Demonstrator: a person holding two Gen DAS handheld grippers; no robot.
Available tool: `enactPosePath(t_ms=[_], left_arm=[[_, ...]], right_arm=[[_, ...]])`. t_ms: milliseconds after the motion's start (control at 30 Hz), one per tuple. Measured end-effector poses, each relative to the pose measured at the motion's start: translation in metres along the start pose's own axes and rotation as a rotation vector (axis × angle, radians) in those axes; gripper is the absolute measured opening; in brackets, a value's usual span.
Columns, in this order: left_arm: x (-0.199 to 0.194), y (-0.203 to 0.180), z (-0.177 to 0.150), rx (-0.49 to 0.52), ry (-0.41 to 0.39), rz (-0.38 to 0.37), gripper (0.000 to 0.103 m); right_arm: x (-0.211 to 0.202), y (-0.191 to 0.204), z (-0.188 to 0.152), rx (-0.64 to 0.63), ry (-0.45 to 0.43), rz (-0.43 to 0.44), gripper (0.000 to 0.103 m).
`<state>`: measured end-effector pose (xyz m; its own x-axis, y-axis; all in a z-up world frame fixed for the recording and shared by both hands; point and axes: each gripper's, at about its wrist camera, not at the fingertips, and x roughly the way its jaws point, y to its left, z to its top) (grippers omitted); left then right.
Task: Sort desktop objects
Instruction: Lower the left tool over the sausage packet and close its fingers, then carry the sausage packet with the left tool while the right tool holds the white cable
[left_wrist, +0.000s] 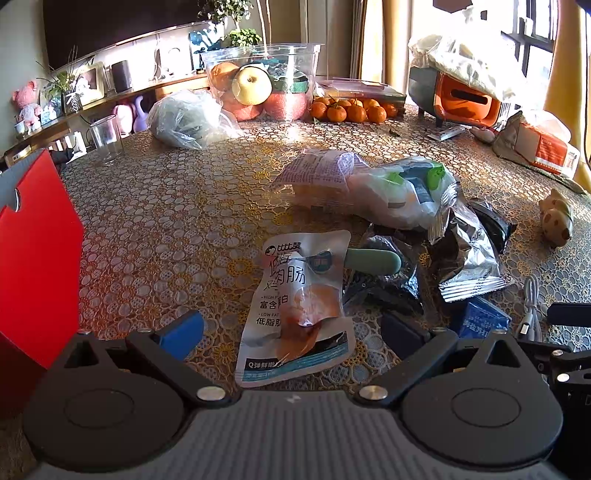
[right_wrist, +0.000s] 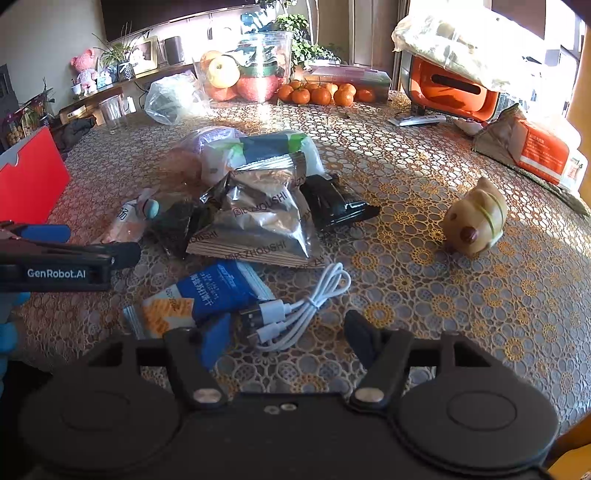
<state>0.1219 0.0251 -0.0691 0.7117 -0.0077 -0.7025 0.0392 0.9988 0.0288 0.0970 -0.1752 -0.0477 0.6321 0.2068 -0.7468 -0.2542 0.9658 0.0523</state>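
Meanwhile, clear tub (left_wrist: 295, 74) holds fruit (left_wrist: 252, 85); left gripper (left_wrist: 291, 330) and right gripper (right_wrist: 286, 334) gape empty.

My left gripper (left_wrist: 291, 330) is grey-bodied with black disc hubs, silver pivot screws, blue fingers (left_wrist: 184, 332). My right gripper (right_wrist: 286, 338) is all black; "GenRobot.AI" lettering shows mid-left.

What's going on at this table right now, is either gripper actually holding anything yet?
Neither holds anything. The left gripper has its jaws open around the near end of a white sausage pouch that lies flat on the lace tablecloth. The right gripper is open too, just above a coiled white cable beside a blue snack packet. The heap of silver and black wrappers behind looks unsorted.
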Motion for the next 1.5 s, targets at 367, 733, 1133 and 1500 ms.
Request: enactPosePath(t_ms=[367, 733, 1133, 1500], left_arm=[[0.027, 0.004, 0.009, 0.005, 0.016, -0.032, 0.102], [0.023, 0.006, 0.011, 0.015, -0.016, -0.069, 0.071], [0.002, 0.01, -0.003, 0.005, -0.013, -0.06, 0.061], [-0.023, 0.013, -0.009, -0.016, -0.022, -0.064, 0.06]], right_arm=[[0.009, 0.008, 0.005, -0.025, -0.014, -0.022, 0.078], [0.005, -0.001, 0.005, -0.004, -0.029, -0.037, 0.053], [-0.004, -0.008, 0.001, 0.03, -0.015, -0.05, 0.031], [-0.017, -0.01, 0.001, 0.045, -0.032, -0.086, 0.018]])
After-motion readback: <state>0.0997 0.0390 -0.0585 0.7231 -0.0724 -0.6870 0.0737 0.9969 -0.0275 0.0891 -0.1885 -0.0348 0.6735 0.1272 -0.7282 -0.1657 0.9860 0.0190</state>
